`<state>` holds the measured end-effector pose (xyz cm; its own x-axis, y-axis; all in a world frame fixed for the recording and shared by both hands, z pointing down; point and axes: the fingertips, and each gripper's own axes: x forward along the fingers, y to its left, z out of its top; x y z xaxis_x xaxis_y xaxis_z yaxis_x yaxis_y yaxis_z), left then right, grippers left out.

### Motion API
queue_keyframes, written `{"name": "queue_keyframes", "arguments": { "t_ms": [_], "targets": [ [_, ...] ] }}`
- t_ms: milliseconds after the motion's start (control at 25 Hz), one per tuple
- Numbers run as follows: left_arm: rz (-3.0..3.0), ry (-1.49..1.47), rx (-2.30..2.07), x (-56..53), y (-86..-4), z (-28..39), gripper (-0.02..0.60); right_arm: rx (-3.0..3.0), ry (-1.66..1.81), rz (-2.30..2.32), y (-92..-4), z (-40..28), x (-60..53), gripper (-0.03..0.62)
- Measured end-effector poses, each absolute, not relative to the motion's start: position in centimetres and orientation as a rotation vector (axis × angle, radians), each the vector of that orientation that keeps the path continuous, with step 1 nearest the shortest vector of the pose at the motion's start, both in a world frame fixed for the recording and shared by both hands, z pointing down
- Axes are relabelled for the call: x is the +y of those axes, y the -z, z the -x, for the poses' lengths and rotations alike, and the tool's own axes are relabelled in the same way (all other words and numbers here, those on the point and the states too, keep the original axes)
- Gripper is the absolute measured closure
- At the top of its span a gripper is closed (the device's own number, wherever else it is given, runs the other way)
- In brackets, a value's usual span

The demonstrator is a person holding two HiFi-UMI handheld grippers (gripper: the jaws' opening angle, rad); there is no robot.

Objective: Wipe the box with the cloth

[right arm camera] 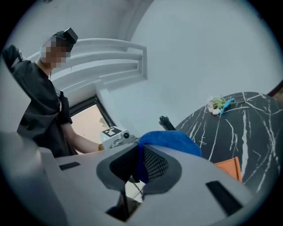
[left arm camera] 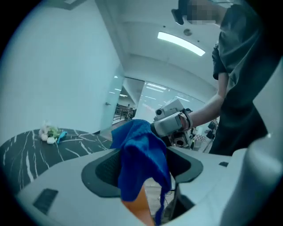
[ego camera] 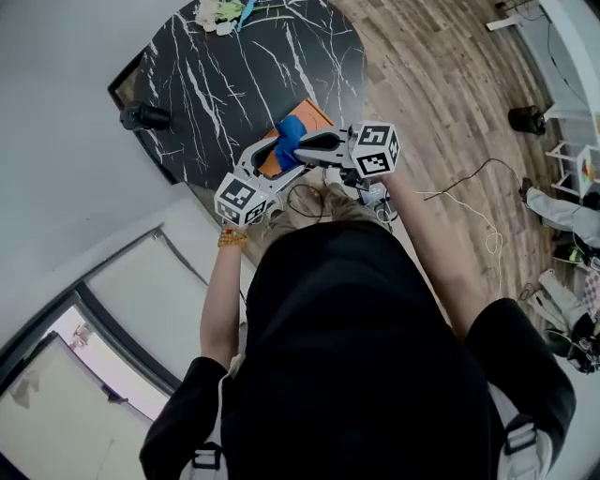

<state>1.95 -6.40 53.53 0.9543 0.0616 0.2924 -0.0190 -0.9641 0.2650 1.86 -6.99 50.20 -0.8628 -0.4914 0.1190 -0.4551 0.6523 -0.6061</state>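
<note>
The person's dark torso fills the lower head view and hides whatever lies under it. Just past it the two tongs meet tip to tip. The right tongs (right arm camera: pixel 139 165) are nearly together, pinching a thin fold of the cloth (ego camera: pixel 289 141). The left tongs (left arm camera: pixel 143 170) stand wider, closed on a thick bunch of it that fills the gap. The blue cloth drapes over both tips, so neither view shows the other's pads. Under it lies the orange box (ego camera: pixel 314 114), mostly covered, with only a corner and an edge showing, at the near rim of the table (ego camera: pixel 234 75), whose top is black with white veins. A small black object (ego camera: pixel 143 116), too small to identify, sits at the table's left rim. A little white-and-green pile (ego camera: pixel 217 13) with something pale blue lies at the far rim, partly cut off. Right of the table runs a wood floor (ego camera: pixel 441 84) with a thin cable (ego camera: pixel 459 183) trailing across it; a plain pale wall (ego camera: pixel 56 56) stands left.
</note>
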Motion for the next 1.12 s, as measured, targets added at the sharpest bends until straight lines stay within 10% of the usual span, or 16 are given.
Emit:
{"name": "queue_keyframes", "arguments": {
  "t_ms": [80, 240, 640, 1120],
  "targets": [
    [-2.902, -0.424, 0.103, -6.4, -52.5, -2.7, 0.272, 2.847, 0.986, 0.779, -49.2, -0.5, -7.0, 0.569],
    [-2.915, -0.411, 0.063, -8.3, -53.1, -1.9, 0.497, 2.853, 0.912, 0.991, -49.0, -0.4, -8.3, 0.569],
    [-2.956, -0.402, -0.538, -16.4, -53.2, 2.2, 0.506, 2.408, 0.179, 2.433, -50.2, -7.4, -10.6, 0.569],
    [-3.097, -0.380, -0.641, -16.3, -50.7, 0.1, 0.506, 2.422, 0.136, 2.444, -50.5, -5.3, -11.9, 0.589]
  ]
}}
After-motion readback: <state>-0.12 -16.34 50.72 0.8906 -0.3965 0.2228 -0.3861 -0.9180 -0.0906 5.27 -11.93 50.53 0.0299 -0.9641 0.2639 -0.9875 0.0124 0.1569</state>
